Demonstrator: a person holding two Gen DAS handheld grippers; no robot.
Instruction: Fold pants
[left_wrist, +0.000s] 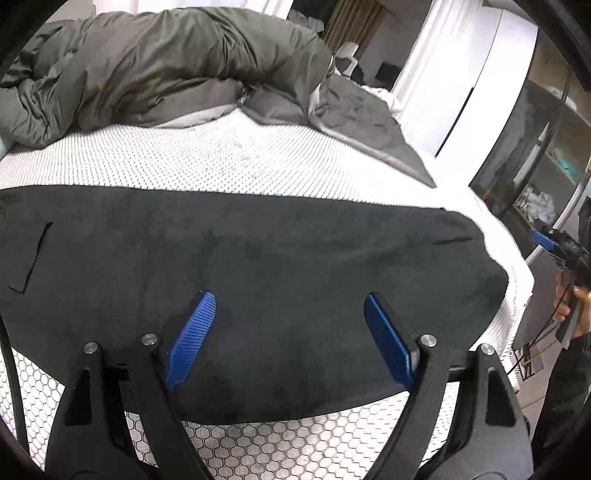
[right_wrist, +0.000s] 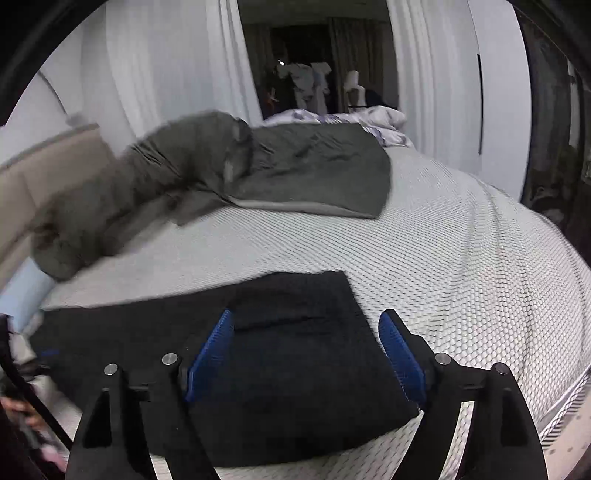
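Note:
Black pants lie flat across the near part of a bed with a white dotted mattress cover. My left gripper is open and empty, hovering over the pants near their front edge. In the right wrist view the pants show as a flat dark slab with a fold line. My right gripper is open and empty above their right end. The right gripper also shows at the far right of the left wrist view, held in a hand.
A grey-green duvet is bunched at the far side of the bed, also in the right wrist view. The bed's right edge drops off beside a glass-fronted wardrobe. White curtains hang behind.

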